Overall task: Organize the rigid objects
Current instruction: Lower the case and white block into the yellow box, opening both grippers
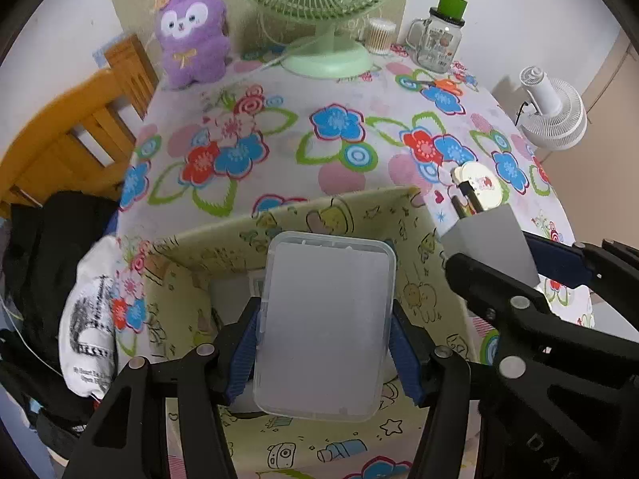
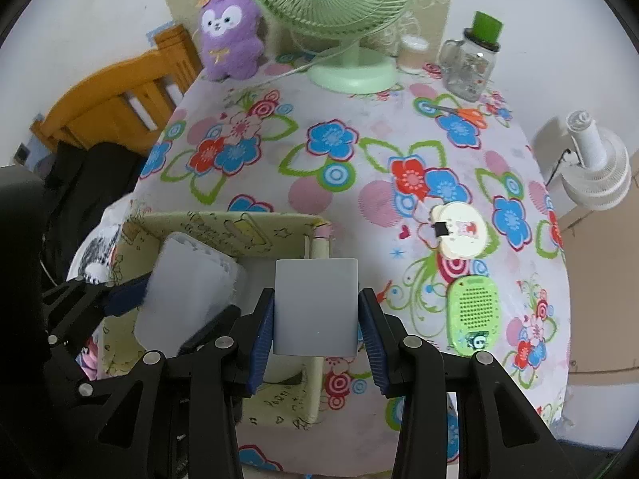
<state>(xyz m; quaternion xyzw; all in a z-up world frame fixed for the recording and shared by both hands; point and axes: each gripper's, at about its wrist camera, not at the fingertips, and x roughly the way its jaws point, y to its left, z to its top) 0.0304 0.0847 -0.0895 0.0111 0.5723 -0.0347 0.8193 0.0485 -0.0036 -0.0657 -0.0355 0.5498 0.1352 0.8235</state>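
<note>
My left gripper [image 1: 325, 335] is shut on a clear plastic box [image 1: 325, 323], held over the open yellow cartoon-print storage bin [image 1: 287, 215]. The right gripper [image 2: 317, 319] is shut on a grey rectangular block [image 2: 315, 305], above the bin's right wall [image 2: 315, 375]. In the left wrist view the grey block [image 1: 493, 239] and the right gripper [image 1: 515, 263] appear at right. The right wrist view shows the clear box [image 2: 187, 283] and left gripper [image 2: 159, 311] at left, over the bin [image 2: 223, 225].
On the flowered tablecloth [image 2: 339, 147] lie a round cream gadget [image 2: 459, 231], a green perforated device [image 2: 473, 311] and orange scissors [image 2: 463, 111]. At the back stand a purple plush [image 2: 229, 28], a green fan [image 2: 351, 68] and a glass jar [image 2: 471, 60]. A wooden chair [image 1: 60, 135] is at left.
</note>
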